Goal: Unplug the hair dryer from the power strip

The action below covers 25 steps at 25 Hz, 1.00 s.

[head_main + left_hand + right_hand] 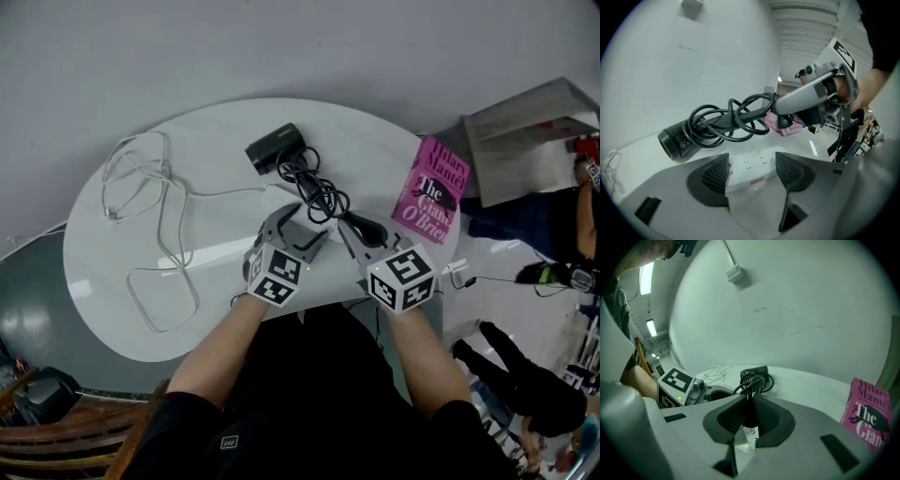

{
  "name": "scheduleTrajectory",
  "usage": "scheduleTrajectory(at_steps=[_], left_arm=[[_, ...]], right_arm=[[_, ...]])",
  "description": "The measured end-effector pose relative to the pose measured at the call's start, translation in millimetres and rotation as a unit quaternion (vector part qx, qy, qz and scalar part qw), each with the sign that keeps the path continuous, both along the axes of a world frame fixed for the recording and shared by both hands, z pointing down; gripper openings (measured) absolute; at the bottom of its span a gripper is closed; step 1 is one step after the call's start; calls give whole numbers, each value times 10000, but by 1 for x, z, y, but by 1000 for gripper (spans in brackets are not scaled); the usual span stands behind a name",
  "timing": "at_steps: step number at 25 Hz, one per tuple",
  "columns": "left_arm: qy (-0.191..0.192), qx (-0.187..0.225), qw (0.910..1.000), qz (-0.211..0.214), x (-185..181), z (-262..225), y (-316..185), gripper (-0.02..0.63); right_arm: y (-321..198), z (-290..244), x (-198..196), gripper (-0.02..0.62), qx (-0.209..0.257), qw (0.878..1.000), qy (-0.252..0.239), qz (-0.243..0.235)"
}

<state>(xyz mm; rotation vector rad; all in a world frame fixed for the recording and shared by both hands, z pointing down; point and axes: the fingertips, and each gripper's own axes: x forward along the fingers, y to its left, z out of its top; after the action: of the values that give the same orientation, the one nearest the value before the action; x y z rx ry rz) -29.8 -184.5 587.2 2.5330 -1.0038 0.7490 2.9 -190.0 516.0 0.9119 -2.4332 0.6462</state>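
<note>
Left claw [752,159] is clamped across the white power strip [754,169]. Right claw [749,404] is pinched narrow on the black plug [750,413] (mostly buried between the pads). The hair dryer [274,148] lies further back on the surface [216,178].

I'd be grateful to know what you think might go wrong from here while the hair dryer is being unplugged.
1. The cord lies in tangled loops by the hair dryer. If the right gripper, shut on the plug, pulls far, it may drag the dryer across the table.
2. The pink book lies at the table's edge beside that gripper, so a sideways swing could knock it off.
</note>
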Motion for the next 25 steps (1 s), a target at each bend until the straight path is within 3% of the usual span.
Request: scheduleTrajectory(at_steps=[15, 25], left_arm=[[477, 289, 9979, -319, -37, -63, 15, 307], [689, 485, 9949, -549, -70, -96, 25, 299]], right_arm=[[24, 58, 27, 60, -617, 9962, 334, 509], [28, 47, 33, 61, -758, 9916, 163, 1033]])
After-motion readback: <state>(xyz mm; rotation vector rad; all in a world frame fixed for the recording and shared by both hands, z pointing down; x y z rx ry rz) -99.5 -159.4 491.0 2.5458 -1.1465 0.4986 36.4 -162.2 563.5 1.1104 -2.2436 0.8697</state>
